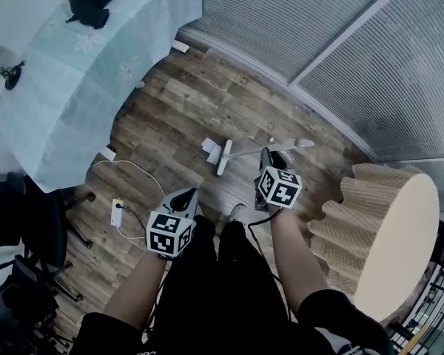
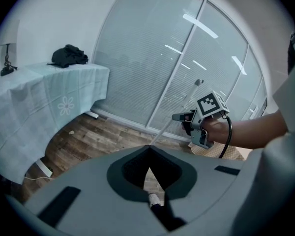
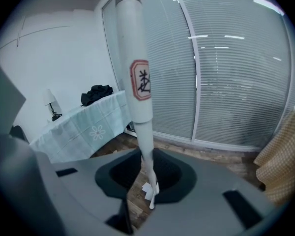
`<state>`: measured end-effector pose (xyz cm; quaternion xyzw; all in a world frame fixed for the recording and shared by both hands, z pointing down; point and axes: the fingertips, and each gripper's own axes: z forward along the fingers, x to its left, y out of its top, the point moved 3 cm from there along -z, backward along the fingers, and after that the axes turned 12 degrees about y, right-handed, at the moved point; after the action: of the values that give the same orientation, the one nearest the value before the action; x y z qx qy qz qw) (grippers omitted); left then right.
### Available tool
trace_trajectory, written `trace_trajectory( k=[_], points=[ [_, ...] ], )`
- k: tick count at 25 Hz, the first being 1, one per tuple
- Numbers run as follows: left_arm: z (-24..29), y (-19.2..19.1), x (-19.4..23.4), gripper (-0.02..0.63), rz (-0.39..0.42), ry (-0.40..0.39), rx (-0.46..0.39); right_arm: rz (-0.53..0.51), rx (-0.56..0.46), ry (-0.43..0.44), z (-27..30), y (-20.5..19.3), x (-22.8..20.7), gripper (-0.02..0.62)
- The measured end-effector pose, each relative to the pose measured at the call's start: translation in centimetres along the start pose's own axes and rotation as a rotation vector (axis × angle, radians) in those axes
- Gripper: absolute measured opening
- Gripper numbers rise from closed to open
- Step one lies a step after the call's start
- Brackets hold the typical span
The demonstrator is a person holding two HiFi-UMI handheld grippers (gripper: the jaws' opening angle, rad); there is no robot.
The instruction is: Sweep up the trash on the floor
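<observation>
A white broom stands on the wooden floor, its head (image 1: 223,157) in front of my feet and its handle (image 1: 255,151) slanting up to the right. My right gripper (image 1: 267,156) is shut on that handle (image 3: 138,97), which carries a red label. A crumpled white paper (image 1: 209,146) lies just left of the broom head and shows beside it as paper (image 3: 146,187) in the right gripper view. Smaller scraps (image 1: 272,140) lie farther off. My left gripper (image 1: 192,194) hangs low by my left leg, its jaws meeting at the tip (image 2: 148,149) with nothing held.
A table under a pale green cloth (image 1: 81,72) fills the left, with a black office chair (image 1: 29,235) below it. A power strip (image 1: 117,211) and its white cable lie on the floor. A ribbed tan round stool (image 1: 388,235) stands at right. Blinds (image 1: 318,28) line the far wall.
</observation>
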<state>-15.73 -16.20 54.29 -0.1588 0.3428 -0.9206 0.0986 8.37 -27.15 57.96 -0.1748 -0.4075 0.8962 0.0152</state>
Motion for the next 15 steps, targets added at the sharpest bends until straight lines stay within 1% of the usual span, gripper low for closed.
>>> trace_trajectory(
  k=[4,7,12,15],
  points=[
    [0.2,0.3,-1.2,-0.006,0.007,-0.002,-0.001,-0.017,-0.064,0.000,-2.8,2.1,-1.2,0.083],
    [0.6,0.4,-3.0,-0.006,0.015,-0.006,0.002,-0.043,-0.082,-0.003,-4.7,3.2,-3.4,0.083],
    [1.6,0.3,-6.6,-0.006,0.054,-0.018,0.015,-0.146,-0.088,-0.003,-8.0,4.8,-7.6,0.083],
    [2.1,0.1,-8.6,-0.006,0.066,-0.023,0.023,-0.184,-0.100,-0.027,-10.0,5.6,-10.9,0.083]
  ],
)
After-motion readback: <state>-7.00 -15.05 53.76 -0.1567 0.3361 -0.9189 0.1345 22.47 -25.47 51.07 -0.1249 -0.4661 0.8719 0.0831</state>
